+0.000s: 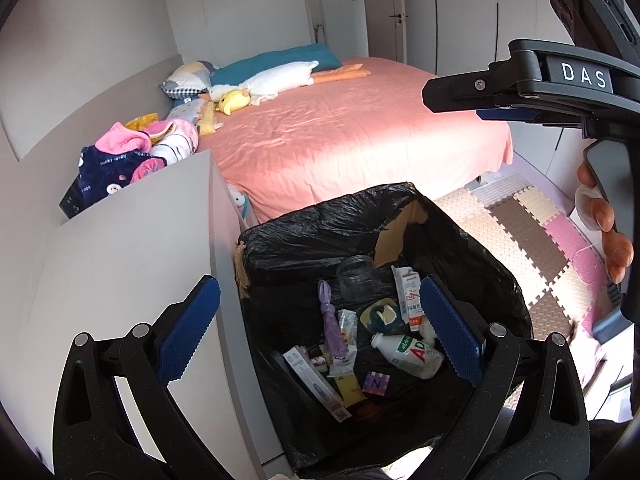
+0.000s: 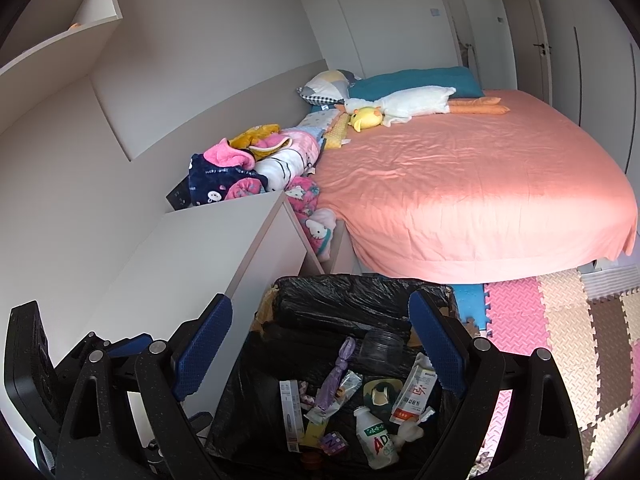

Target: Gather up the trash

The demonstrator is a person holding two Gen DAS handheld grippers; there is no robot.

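Trash bin (image 1: 400,216), black-lined, sits low centre of frame and holds the collected trash. White bottle (image 1: 408,354) lies on its side, long axis diagonal, cap toward upper left. Left gripper (image 1: 320,332) has its jaws spread wide, empty; right gripper (image 2: 320,344) likewise. Only the left view shows the right hand (image 1: 606,220) on its handle. Pink bed (image 2: 460,184) behind; foam floor mat (image 2: 560,320) at right.
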